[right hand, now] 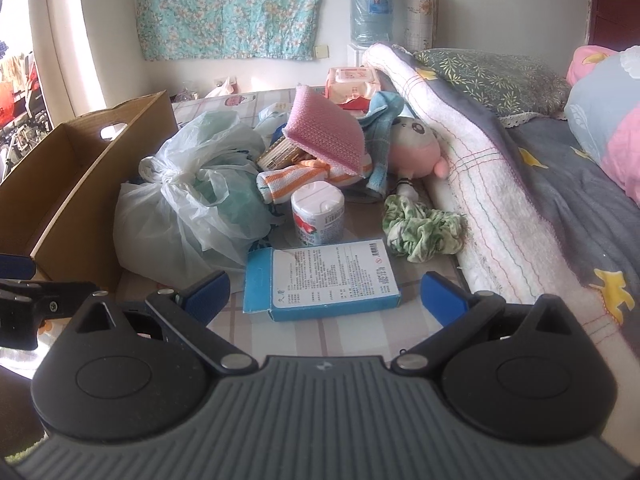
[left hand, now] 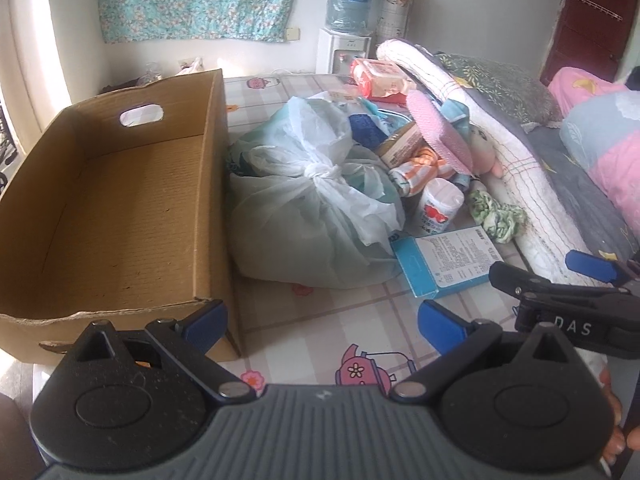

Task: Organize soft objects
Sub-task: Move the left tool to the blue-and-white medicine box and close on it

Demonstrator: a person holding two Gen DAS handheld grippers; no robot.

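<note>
An empty cardboard box (left hand: 120, 216) (right hand: 60, 184) stands on the left of the patterned bed sheet. Beside it lies a knotted white plastic bag (left hand: 312, 200) (right hand: 188, 208). Behind it are a pink sponge (right hand: 324, 132) (left hand: 440, 132), an orange-striped cloth (right hand: 288, 180), a pink plush doll (right hand: 416, 148) (left hand: 486, 152) and a green scrunchie (right hand: 424, 228) (left hand: 496, 216). A blue carton (right hand: 324, 280) (left hand: 448, 260) lies nearest. My left gripper (left hand: 322, 324) is open, low in front of the box corner. My right gripper (right hand: 324, 296) is open just short of the blue carton.
A rolled white towel (right hand: 480, 184) and a grey quilt (right hand: 560, 184) run along the right side. A white round container (right hand: 318, 214) and a wet-wipes pack (right hand: 352, 84) sit in the pile. A water dispenser (left hand: 348, 20) stands by the far wall.
</note>
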